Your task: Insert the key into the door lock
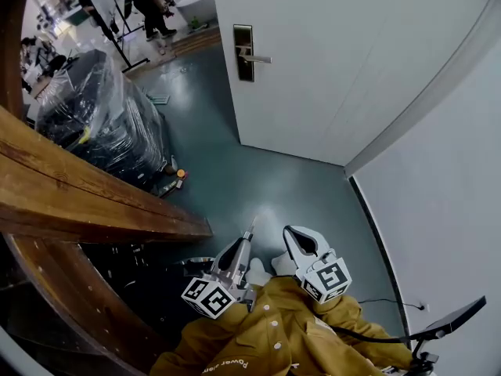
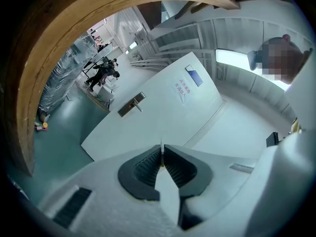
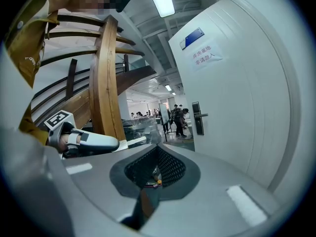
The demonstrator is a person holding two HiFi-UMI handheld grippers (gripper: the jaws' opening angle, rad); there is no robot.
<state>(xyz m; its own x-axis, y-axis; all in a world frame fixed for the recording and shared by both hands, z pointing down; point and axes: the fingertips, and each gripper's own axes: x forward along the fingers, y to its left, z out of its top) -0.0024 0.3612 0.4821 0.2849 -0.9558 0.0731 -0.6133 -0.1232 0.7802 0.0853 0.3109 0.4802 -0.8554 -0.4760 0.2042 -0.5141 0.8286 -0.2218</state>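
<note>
Key (image 2: 161,152) is pinched at the tips of the left gripper (image 1: 247,241), blade pointing ahead. Lock (image 2: 131,104) sits well ahead, up-left on the door (image 2: 153,125). Right gripper (image 3: 157,147) is pressed together, empty. Risk: with so shallow a pinch, blade could be twisted or pushed back if keyhole is met off-axis.

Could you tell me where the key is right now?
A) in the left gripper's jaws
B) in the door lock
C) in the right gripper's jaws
A: the left gripper view shows the thin key pinched between the jaws of the left gripper, well short of the door.
</note>
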